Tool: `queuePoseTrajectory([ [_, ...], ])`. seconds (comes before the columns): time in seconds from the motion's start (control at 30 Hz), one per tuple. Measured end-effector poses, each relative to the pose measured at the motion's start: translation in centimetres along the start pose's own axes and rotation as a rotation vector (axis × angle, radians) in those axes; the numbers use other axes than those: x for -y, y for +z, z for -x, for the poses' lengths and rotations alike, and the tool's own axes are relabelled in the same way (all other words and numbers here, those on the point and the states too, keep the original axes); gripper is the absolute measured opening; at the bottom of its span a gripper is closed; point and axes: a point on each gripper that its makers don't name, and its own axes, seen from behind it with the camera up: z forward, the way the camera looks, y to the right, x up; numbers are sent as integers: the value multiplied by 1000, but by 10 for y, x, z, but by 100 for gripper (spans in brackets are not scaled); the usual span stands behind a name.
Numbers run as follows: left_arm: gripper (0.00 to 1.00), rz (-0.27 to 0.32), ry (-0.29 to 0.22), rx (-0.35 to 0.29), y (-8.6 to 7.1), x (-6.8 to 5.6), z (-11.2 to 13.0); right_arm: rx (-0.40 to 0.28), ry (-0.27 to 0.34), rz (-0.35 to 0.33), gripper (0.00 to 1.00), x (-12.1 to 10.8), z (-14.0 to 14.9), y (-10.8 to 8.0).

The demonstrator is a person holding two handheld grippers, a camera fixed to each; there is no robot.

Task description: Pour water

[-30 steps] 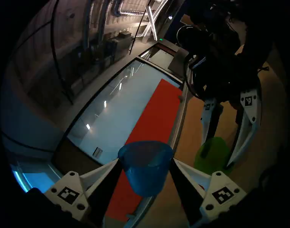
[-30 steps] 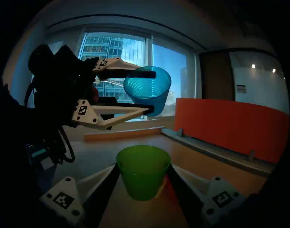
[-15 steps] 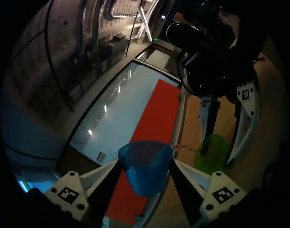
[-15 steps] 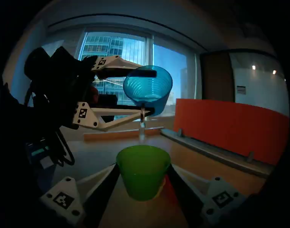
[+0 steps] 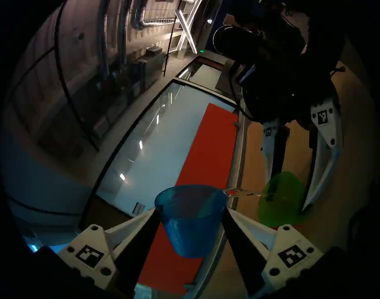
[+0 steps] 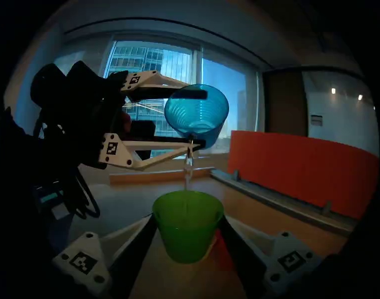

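My left gripper is shut on a blue cup, tipped over so its mouth faces sideways. In the right gripper view the same blue cup hangs tilted above a green cup, and a thin stream of water falls from its lip into the green cup. My right gripper is shut on the green cup, holding it upright over the wooden table. In the left gripper view the green cup sits between the right gripper's white fingers.
An orange partition runs along the table's right side, with a metal rail at its foot. Large windows stand behind. The hand and dark cables of the left gripper fill the left.
The blue cup has tipped further over the green cup. Water began to run from its lip and now falls in a steady stream. The green cup has stayed in place.
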Motion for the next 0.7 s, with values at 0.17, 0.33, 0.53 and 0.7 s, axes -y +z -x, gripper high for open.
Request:
queuePoseTrajectory([
  [0.17, 85, -2, 14, -1, 0, 1, -1, 0, -4, 2, 90, -1, -1, -1],
  [0.33, 85, -9, 27, -3, 0, 1, -3, -1, -7, 4, 90, -1, -2, -2],
  [0.53, 85, -17, 34, -6, -1, 2, -6, 0, -11, 5, 90, -3, -1, -3],
  [0.7, 85, -23, 48, -7, -1, 3, -7, 1, -14, 4, 90, -2, -1, -4],
])
